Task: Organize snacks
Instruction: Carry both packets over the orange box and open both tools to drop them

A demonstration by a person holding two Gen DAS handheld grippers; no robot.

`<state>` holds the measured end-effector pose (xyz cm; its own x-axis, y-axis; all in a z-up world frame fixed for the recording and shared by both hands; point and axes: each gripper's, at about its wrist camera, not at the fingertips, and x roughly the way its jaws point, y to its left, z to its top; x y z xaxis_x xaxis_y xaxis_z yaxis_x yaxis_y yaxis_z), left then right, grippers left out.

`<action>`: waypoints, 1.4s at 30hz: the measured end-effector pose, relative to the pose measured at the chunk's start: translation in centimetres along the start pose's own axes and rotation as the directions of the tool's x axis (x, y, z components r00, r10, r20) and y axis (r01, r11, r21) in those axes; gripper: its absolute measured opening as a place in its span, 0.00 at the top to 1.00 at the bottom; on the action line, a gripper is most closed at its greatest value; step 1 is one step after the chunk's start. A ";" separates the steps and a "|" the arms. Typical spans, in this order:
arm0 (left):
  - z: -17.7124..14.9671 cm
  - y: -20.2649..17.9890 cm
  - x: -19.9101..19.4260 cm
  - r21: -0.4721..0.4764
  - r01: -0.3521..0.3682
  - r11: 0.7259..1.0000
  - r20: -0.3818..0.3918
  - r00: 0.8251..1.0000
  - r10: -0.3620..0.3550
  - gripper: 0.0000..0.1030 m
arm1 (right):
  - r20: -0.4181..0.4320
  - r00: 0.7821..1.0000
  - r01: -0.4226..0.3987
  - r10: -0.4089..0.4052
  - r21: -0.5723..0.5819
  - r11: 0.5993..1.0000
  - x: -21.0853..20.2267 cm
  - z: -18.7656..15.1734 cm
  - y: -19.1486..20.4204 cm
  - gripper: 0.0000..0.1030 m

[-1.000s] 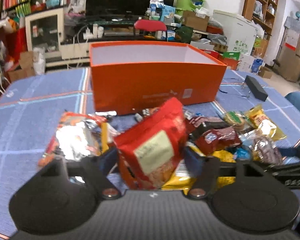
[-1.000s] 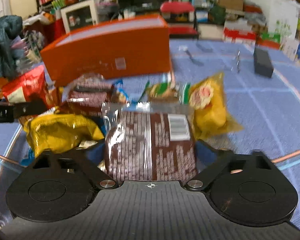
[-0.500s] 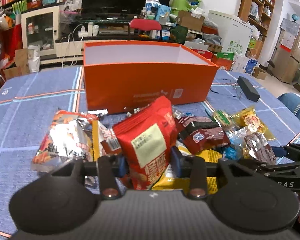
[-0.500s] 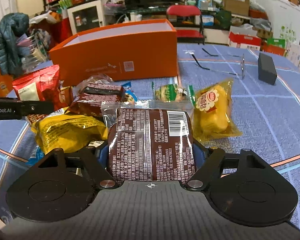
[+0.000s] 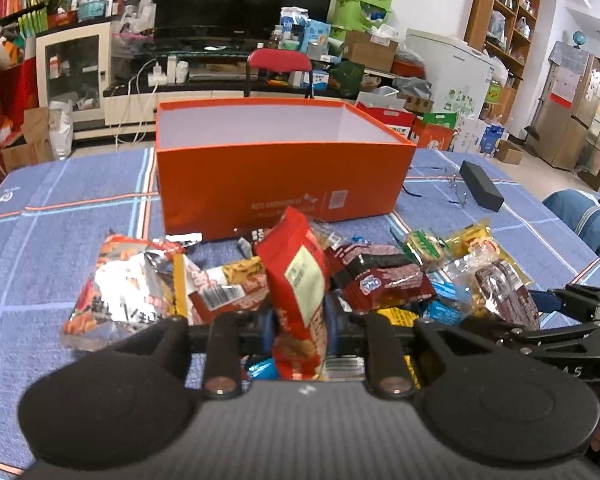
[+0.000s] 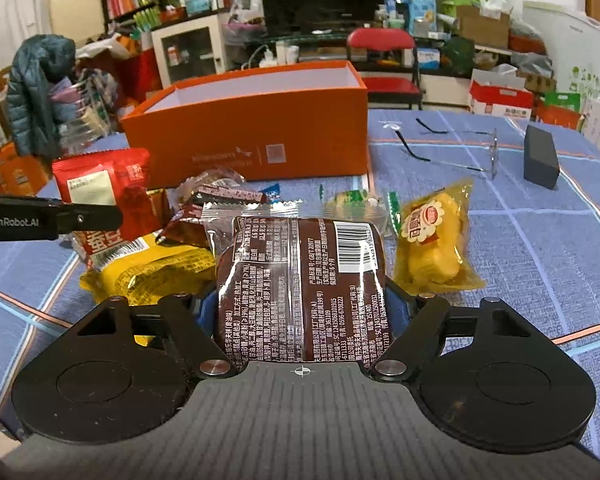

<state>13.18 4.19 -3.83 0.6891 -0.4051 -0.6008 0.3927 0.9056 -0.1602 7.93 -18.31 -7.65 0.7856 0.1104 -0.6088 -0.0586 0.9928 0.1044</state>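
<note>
An open orange box (image 5: 280, 184) stands on the blue cloth behind a heap of snack packets; it also shows in the right wrist view (image 6: 252, 144). My left gripper (image 5: 300, 320) is shut on a red snack bag (image 5: 300, 280), held upright above the heap. My right gripper (image 6: 302, 308) is shut on a brown cake packet (image 6: 300, 280) and holds it over the heap's right side. The right gripper shows in the left wrist view (image 5: 572, 312), and the left one in the right wrist view (image 6: 52, 220).
Loose packets lie below: a foil bag (image 5: 120, 288), dark red bars (image 5: 380, 276), a yellow bag (image 6: 152, 276), a yellow cake packet (image 6: 432, 244). A black case (image 6: 540, 156) and glasses (image 6: 452, 148) lie at the right. A red chair (image 5: 280, 64) stands behind the table.
My left gripper has closed tighter on the red bag and lifted it upright. My right gripper has raised the brown packet a little. Both have drawn back slightly from the box.
</note>
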 end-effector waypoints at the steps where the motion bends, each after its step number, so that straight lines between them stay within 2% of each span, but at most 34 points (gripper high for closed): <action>1: 0.0 -0.1 -0.1 0.006 -0.002 1.000 0.002 1.000 0.002 0.82 | 0.003 1.000 -0.001 0.001 0.000 1.000 -0.1 0.0 0.1 0.36; 9: 0.0 -1.3 -1.5 0.093 -0.048 0.994 0.083 0.996 0.041 0.82 | 0.009 1.000 -0.014 0.014 -0.003 1.000 -0.2 0.2 0.1 0.36; 16: 0.9 -1.4 -3.0 0.069 -0.060 0.996 0.131 0.990 0.051 0.82 | 0.074 0.997 0.012 -0.006 -0.082 0.997 -1.5 0.6 1.0 0.36; 21: 2.6 -1.5 -3.7 0.041 -0.058 0.997 0.170 0.984 0.050 0.82 | 0.110 0.994 0.004 0.010 -0.128 0.992 -2.5 2.1 1.8 0.37; 25: 4.7 -1.1 -3.5 0.016 -0.058 0.998 0.187 0.981 0.054 0.82 | 0.121 0.992 -0.014 0.030 -0.126 0.992 -2.1 5.0 1.6 0.37; 28: 6.8 -0.4 -2.8 -0.007 -0.087 0.996 0.199 0.976 0.086 0.82 | 0.131 0.991 -0.022 0.038 -0.121 0.992 -1.0 8.9 1.2 0.37; 34: 11.1 1.2 0.3 -0.047 -0.134 0.990 0.169 0.976 0.140 0.82 | 0.126 0.991 -0.021 0.035 -0.112 0.993 2.9 16.8 0.6 0.37; 37: 13.0 1.9 1.6 -0.050 -0.162 0.986 0.173 0.970 0.168 0.82 | 0.117 0.993 -0.003 0.018 -0.131 0.991 5.1 19.4 0.8 0.37; 42: 15.6 2.9 4.5 -0.055 -0.186 0.981 0.147 0.970 0.192 0.82 | 0.109 0.994 0.044 -0.020 -0.222 0.974 9.2 21.6 1.8 0.37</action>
<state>26.94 3.00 5.24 0.8334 -0.2379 -0.4989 0.2240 0.9706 -0.0886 28.40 -16.54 3.92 0.8492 0.0846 -0.5212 -0.1589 0.9823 -0.0995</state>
